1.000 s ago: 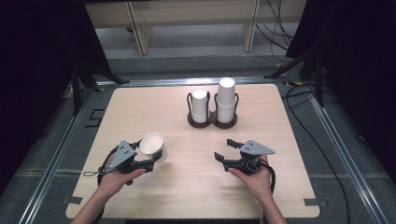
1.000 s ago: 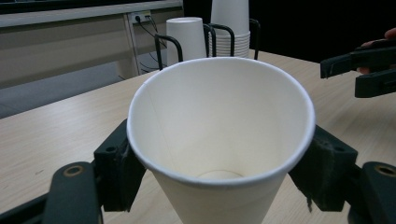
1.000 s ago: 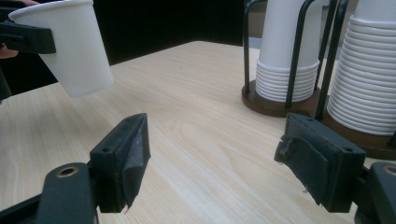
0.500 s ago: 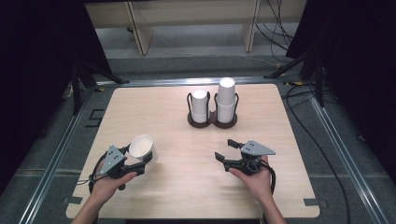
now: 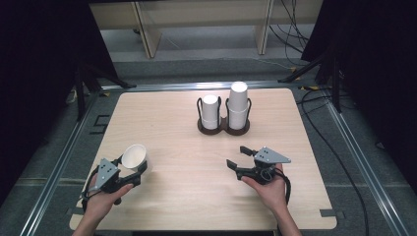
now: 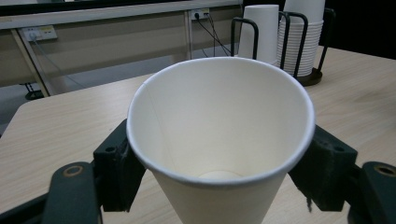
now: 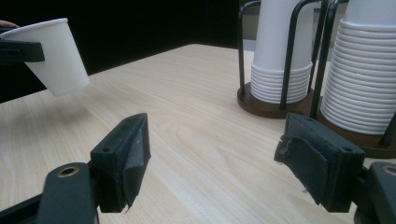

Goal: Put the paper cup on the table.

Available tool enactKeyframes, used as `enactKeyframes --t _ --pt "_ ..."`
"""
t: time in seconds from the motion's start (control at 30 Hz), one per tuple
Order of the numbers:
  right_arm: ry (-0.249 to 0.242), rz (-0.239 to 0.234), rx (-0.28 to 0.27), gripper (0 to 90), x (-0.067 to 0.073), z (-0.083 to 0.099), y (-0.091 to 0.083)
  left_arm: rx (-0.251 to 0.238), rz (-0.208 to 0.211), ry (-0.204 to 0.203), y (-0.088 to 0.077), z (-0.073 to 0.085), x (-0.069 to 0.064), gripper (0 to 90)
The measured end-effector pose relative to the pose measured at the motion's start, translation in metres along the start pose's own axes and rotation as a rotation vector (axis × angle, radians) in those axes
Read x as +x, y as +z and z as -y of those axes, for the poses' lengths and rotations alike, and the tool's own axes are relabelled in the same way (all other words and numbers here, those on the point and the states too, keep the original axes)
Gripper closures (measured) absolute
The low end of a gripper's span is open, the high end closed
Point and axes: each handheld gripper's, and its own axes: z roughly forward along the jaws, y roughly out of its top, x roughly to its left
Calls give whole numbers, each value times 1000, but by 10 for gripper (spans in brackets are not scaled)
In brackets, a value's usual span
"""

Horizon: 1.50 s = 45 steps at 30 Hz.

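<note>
A white paper cup (image 5: 135, 157) (image 6: 219, 140) (image 7: 55, 55) sits between the pads of my left gripper (image 5: 132, 166) (image 6: 219, 170), which is shut on it near the table's front left. The cup is upright, slightly tilted, and held just above the table. My right gripper (image 5: 237, 157) (image 7: 219, 163) rests open at the front right with nothing between its jaws. At the back centre a dark two-slot cup holder (image 5: 223, 127) (image 7: 275, 105) carries a short cup stack (image 5: 210, 112) (image 7: 280, 51) and a taller cup stack (image 5: 238, 105) (image 7: 362, 70).
The wooden table (image 5: 177, 123) has a metal frame (image 5: 64, 157) around it. Cables (image 5: 314, 103) run over the floor at the right. Wooden furniture legs (image 5: 147, 29) stand beyond the far edge.
My left gripper has carried the cup leftward and toward the table's near edge, a little lower. The right gripper has stayed where it was.
</note>
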Motion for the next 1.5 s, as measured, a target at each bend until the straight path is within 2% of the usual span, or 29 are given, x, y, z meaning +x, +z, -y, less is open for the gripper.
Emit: enactKeyframes --t 0.03,0.07,0.1,0.17,0.23,0.33,0.43,0.47,0.5,0.53,0.57,0.6,0.63,0.67,0.7,0.77,0.8,0.87,0.93,1.0,1.03,1.1,1.17,1.27,1.33,1.37,1.4,1.43,1.5 --pt "9 -5 -4 242 0 0 1 -16 -9 1 0 1 1 259" --pt "-5 -1 0 243 -1 0 0 4 -29 11 -3 2 2 259" --pt "-3 1 -5 243 -1 0 1 4 -36 14 -5 3 3 259" --pt "2 1 -8 243 0 1 1 -13 -38 2 -6 6 5 259" --pt "-8 5 -4 243 -1 1 0 10 -57 1 -10 7 7 259" --pt "-6 5 -8 243 -2 0 0 2 -80 -4 -14 10 11 258" --pt "-8 4 -8 243 -2 0 0 4 -121 -10 -17 11 15 258" --pt "-6 1 -7 244 -2 0 0 18 -148 -38 -19 12 15 258" --pt "-2 6 -11 244 -2 1 1 25 -149 -37 -20 11 16 257" --pt "1 6 -9 244 -1 1 1 8 -153 -43 -20 12 18 257" --pt "11 6 -5 244 0 1 1 21 -164 -61 -21 12 18 256" --pt "1 8 4 244 -1 1 0 36 -168 -50 -23 12 21 255" --pt "2 9 1 244 -1 1 0 10 -184 -64 -21 14 21 256" --pt "-4 7 -7 244 -1 1 1 21 -191 -46 -22 14 23 256" --pt "-3 7 -11 244 -1 1 1 40 -200 -44 -23 14 24 255" --pt "-1 6 -8 245 -1 0 0 46 -217 -58 -23 16 25 255" --pt "0 6 -6 245 -1 0 0 57 -225 -42 -24 16 26 255" --pt "-3 2 -7 246 -2 0 0 43 -247 -49 -23 17 27 255" --pt "-10 7 -8 246 -2 0 0 65 -257 -39 -24 17 27 254" --pt "5 2 -2 245 -2 1 0 65 -265 -33 -22 20 27 253" --pt "5 8 -3 245 -1 1 0 67 -286 -33 -21 21 27 253" --pt "-7 6 -7 245 -2 1 0 85 -299 -28 -21 21 27 251" --pt "6 -1 0 245 -2 1 -1 73 -304 -40 -20 23 29 250" --pt "4 5 -3 245 -2 1 -1 99 -319 -36 -21 23 30 248" --pt "3 22 9 244 -2 1 -1 92 -321 -44 -20 25 31 247" --pt "-5 7 -3 244 -2 1 0 101 -323 -44 -20 25 31 246" --pt "-2 9 2 244 -2 1 0 113 -321 -44 -20 26 31 245" --pt "14 5 6 244 -1 1 0 101 -320 -47 -19 27 31 244" --pt "13 6 7 244 -1 1 0 123 -321 -54 -19 28 31 241"
